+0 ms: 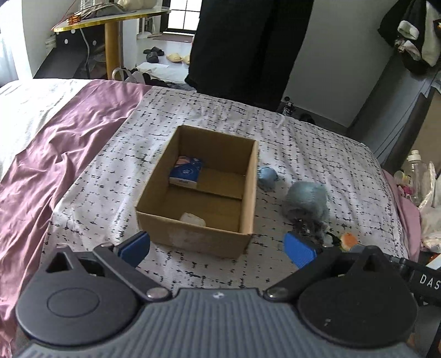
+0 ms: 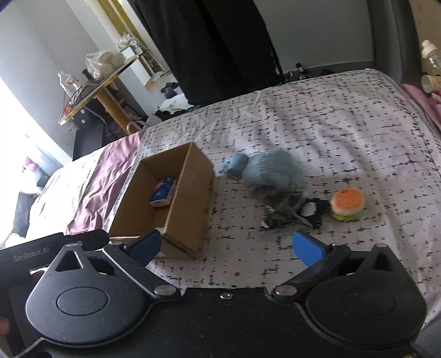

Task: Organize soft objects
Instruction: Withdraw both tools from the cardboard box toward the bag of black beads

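An open cardboard box sits on the patterned bedspread; it also shows in the right wrist view. Inside lie a blue tissue pack and a white soft item. Right of the box lie a small blue soft toy, a bigger blue-grey fluffy toy, a dark crumpled item and a burger plush. My left gripper is open and empty, in front of the box. My right gripper is open and empty, short of the toys.
A purple sheet covers the bed's left side. A round gold-edged table stands beyond the bed. Bottles and bags crowd the right edge. A dark curtain hangs behind. The other gripper's body sits at my right gripper's left.
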`<state>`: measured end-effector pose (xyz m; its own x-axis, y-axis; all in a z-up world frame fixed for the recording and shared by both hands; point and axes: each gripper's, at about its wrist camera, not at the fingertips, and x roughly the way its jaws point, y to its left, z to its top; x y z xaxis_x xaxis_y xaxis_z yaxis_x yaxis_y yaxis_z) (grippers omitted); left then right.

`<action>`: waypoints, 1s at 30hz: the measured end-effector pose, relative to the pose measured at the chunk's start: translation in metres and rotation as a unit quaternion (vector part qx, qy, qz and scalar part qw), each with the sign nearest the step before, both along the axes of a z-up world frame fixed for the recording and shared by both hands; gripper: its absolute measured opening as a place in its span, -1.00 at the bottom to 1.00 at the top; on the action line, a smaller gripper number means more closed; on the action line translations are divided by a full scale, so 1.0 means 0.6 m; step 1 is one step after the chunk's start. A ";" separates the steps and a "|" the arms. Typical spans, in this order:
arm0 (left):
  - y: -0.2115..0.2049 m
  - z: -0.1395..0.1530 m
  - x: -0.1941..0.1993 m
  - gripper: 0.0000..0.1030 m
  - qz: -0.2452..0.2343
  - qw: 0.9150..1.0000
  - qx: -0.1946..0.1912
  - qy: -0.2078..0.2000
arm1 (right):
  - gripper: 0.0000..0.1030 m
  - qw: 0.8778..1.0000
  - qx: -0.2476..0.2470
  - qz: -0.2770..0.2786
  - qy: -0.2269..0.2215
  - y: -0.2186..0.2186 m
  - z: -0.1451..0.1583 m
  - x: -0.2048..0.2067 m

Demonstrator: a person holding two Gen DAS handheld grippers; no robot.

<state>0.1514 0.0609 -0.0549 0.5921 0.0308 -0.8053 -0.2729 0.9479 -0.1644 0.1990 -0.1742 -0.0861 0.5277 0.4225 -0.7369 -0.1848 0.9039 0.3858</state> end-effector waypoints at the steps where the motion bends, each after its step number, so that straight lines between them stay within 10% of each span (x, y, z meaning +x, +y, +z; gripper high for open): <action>1: -0.006 0.001 -0.001 0.99 -0.001 1.000 0.000 -0.002 | 1.00 1.000 0.001 -0.002 0.000 -0.007 -0.001 0.000; 30: -0.136 -0.030 0.065 0.94 -0.022 1.000 -0.015 -0.002 | 0.89 0.999 0.020 -0.050 -0.004 -0.159 -0.066 0.051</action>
<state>0.1901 -0.0208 -0.0732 0.5950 -0.0183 -0.8035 -0.2312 0.9536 -0.1929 0.2297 -0.2696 -0.1258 0.5743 0.3972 -0.7159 -0.0979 0.9015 0.4216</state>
